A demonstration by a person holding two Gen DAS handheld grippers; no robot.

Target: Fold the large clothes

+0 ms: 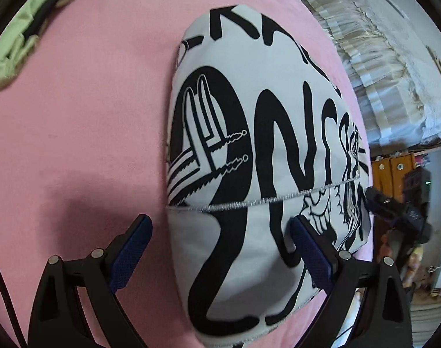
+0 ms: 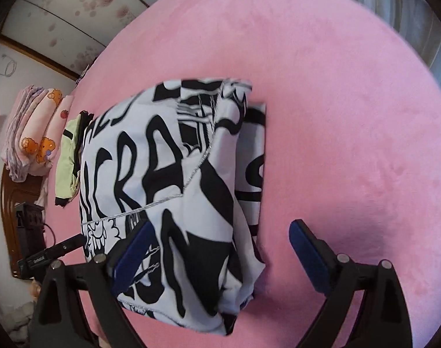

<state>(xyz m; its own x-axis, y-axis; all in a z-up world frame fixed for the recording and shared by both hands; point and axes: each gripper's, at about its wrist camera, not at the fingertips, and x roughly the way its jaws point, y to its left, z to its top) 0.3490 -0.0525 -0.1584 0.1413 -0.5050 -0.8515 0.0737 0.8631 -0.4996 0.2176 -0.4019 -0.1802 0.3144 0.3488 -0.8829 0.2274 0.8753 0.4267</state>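
Observation:
A folded white garment [image 1: 249, 116] with bold black lettering lies flat on a pink bedspread [image 1: 89, 116]. My left gripper [image 1: 221, 232] hangs open over its near left corner, blue pads wide apart and not pressing the cloth. In the right wrist view the same garment [image 2: 168, 156] shows as a thick folded bundle with a silver-stitched hem. My right gripper [image 2: 221, 229] is open above its near right edge; the left fingertip [image 2: 139, 240] overlaps the cloth and the right one stands over the bare bedspread [image 2: 336, 116]. Each gripper's black body shows at the edge of the other's view.
A pale green and black piece of clothing [image 2: 66, 156] lies beyond the garment, near the bed's edge. Folded patterned quilts [image 2: 31, 133] sit on a wooden stand to the left. White ruffled fabric [image 1: 365, 58] and a wooden cabinet [image 1: 394, 171] lie past the bed's right side.

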